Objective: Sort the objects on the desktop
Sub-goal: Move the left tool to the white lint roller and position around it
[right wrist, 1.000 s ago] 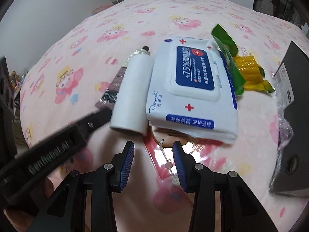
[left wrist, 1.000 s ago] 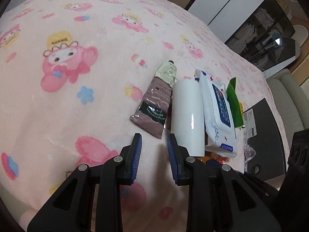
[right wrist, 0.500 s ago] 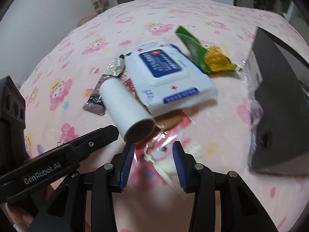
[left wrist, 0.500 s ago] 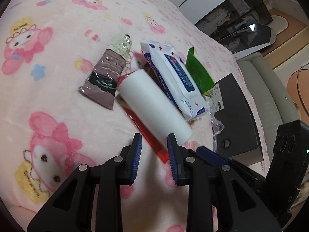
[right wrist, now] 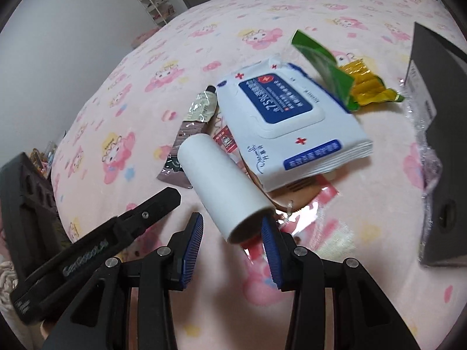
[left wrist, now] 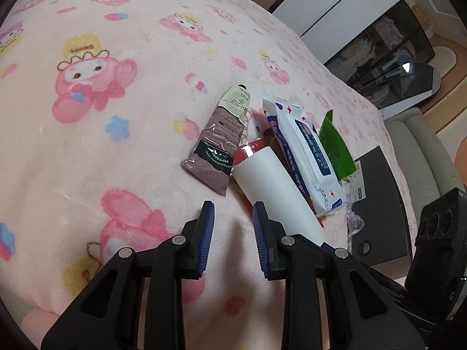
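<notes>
**Surfaces under my two cameras**

I see a fleecy, matt pink blanket (left wrist: pixel 122 157). The white roll (right wrist: pixel 223 188) looks like smooth matt paper (its core cardboard-like). Wipes pack (right wrist: pixel 289 122) and hand-cream tube (left wrist: pixel 220 143) are glossy, crinkled plastic film. My left gripper (left wrist: pixel 233 213) has matt black plastic arms and ribbed blue pads (left wrist: pixel 207 227).

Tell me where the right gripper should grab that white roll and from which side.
Grip the white roll across its round body just behind the open near end, coming in along its length from the side nearest the right gripper. That end points between the open jaws, while the far end lies against the wipes pack and tube.
</notes>
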Tool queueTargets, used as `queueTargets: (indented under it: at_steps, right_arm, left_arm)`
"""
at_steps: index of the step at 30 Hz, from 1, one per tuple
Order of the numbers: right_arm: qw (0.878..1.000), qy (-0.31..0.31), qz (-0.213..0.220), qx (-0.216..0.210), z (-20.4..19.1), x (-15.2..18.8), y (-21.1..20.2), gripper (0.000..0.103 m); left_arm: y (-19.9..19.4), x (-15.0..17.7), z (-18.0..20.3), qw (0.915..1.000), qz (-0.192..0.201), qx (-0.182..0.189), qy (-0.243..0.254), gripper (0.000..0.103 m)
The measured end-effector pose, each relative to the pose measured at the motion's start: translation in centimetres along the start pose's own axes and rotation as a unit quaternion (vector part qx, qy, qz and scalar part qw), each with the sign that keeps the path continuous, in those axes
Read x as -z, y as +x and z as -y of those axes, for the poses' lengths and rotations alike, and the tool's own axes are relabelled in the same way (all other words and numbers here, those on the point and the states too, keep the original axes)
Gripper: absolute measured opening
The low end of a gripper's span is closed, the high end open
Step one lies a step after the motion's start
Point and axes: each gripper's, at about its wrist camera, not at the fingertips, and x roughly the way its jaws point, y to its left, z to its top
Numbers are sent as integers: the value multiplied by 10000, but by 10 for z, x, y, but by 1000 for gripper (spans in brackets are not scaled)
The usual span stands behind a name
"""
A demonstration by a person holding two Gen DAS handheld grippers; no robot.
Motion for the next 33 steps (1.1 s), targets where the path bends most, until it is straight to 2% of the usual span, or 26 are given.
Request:
queueTargets:
  at_steps: [2,4,11,14,18,22,27,29,31,33]
  right_arm:
    - [10000,-2,4,-74,1,2,1,19]
    - [9999,-71,24,-100,1,6,-1,13]
    - [9999,-151,51,-55,11,20,-19,12]
    - [9999,-138,-33,-56,22,31,-28,12]
    - [9999,-104,-125,0,40,44,-44,13]
    - [9996,-103,-133,205,50,52,-59,14]
    - [9990,82,-59,437,61,52,-69,17]
    - [9989,153,-58,444,63,53,-72,17]
    - [9988,182,-58,451,66,55,-77,17]
    - [9988,194,-50,454,68,59,-82,18]
  left_arm:
    - [2,1,3,9999,-5,-68,91,26]
    - [3,2,5,9999,-29,-90,140,26]
    - [1,6,6,9994,-27,-195,292,26]
    - [0,7,6,9995,-37,-128,302,26]
    - [-1,8,13,9986,-130,392,345,26]
    - [-1,11,26,9936,-265,962,524,27]
    - [10,28,55,9862,-558,1078,1126,27]
    - [12,35,60,9843,-671,1152,1153,30]
    - [11,41,62,9832,-760,1224,1123,40]
    - [6,48,64,9827,-801,1256,1102,41]
